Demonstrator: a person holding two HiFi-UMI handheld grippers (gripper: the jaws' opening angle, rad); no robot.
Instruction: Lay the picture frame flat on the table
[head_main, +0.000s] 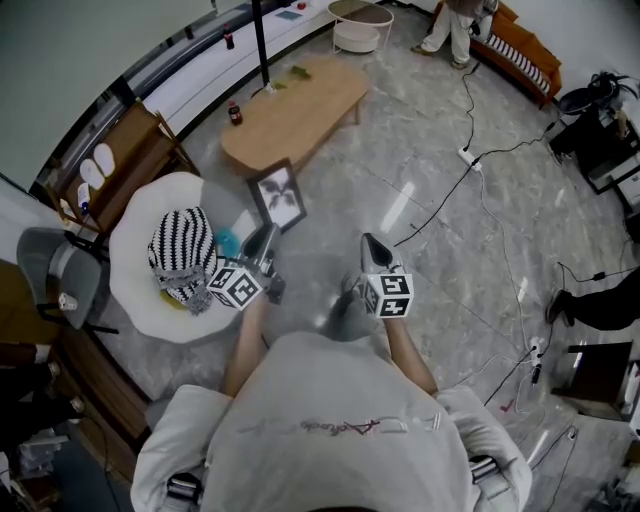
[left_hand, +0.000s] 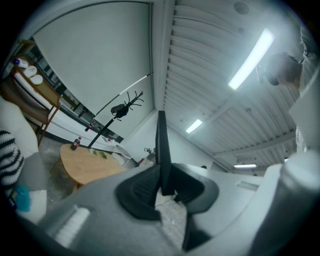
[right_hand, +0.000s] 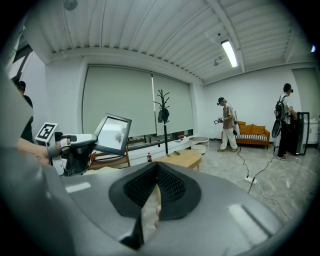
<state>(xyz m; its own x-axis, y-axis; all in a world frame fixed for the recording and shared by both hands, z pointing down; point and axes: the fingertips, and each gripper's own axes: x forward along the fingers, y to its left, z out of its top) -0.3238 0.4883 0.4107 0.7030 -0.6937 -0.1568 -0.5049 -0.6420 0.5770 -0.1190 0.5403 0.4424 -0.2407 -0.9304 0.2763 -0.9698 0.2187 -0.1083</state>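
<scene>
The picture frame (head_main: 278, 197) is dark-edged with a black-and-white plant print, and it is held upright in the air above the floor. My left gripper (head_main: 262, 246) is shut on its lower edge. In the left gripper view the frame (left_hand: 161, 145) stands edge-on between the pads of the left gripper (left_hand: 163, 186). In the right gripper view the frame (right_hand: 114, 134) tilts above the left gripper (right_hand: 75, 150). My right gripper (head_main: 374, 254) hovers to the right of the frame, away from it. The right gripper (right_hand: 155, 169) has its pads meeting at the tips, with nothing between them.
A white round table (head_main: 135, 225) at my left carries a black-and-white striped object (head_main: 182, 255) and a teal item (head_main: 228, 242). Farther off stands an oval wooden table (head_main: 300, 100) with a bottle (head_main: 235, 113) and a coat stand pole (head_main: 261, 45). Cables (head_main: 480, 180) cross the floor.
</scene>
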